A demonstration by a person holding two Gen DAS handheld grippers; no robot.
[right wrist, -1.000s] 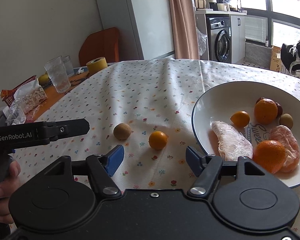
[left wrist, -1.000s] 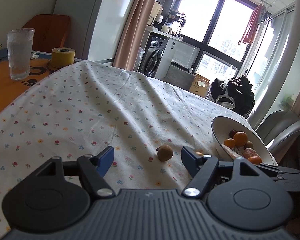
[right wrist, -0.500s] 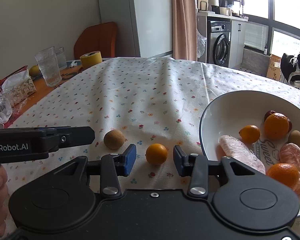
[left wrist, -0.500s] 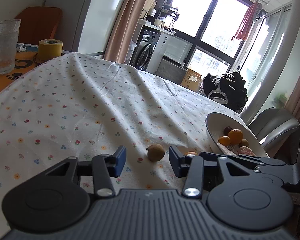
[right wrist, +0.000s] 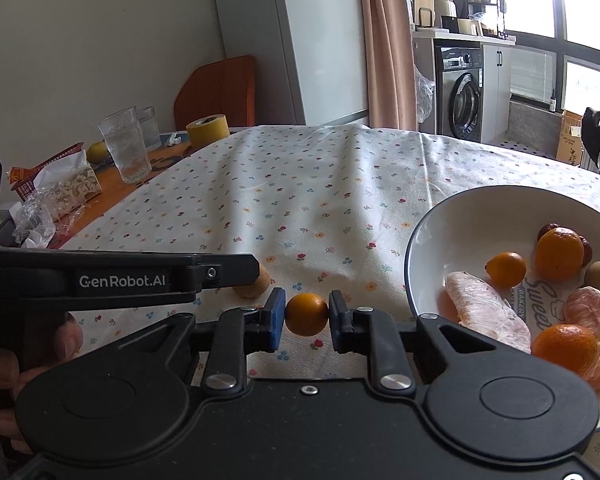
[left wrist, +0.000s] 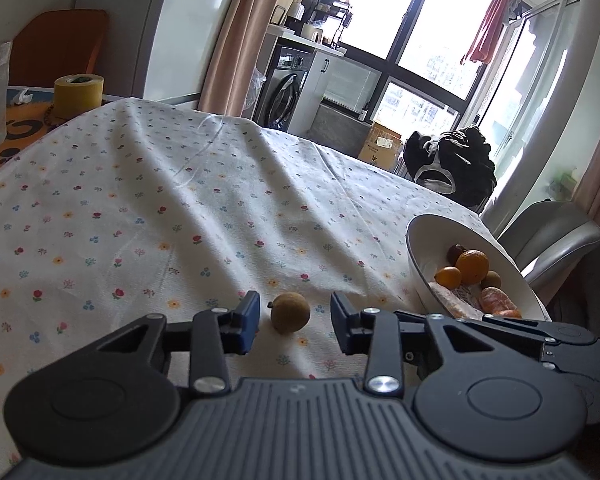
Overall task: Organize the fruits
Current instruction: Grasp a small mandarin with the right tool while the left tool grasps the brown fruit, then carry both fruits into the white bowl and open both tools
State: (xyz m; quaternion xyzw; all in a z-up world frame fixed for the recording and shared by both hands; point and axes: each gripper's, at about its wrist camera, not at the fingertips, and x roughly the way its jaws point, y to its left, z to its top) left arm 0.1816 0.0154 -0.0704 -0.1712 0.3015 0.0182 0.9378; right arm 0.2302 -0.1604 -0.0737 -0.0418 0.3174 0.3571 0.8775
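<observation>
A small orange fruit (right wrist: 306, 314) sits on the flowered tablecloth (right wrist: 320, 200), pinched between the right gripper (right wrist: 305, 316) pads, which seem to touch both its sides. Left of it, a little brown fruit (left wrist: 290, 312) lies between the left gripper (left wrist: 294, 322) pads, which stand apart and do not touch it. On the right, a white bowl (right wrist: 460, 216) holds more fruit.

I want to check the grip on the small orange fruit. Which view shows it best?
The right wrist view: the small orange fruit sits in plain sight between the right tongs, whose pads touch both its sides. In the left wrist view I cannot find it; there the left tongs bracket only the brown fruit.
</observation>
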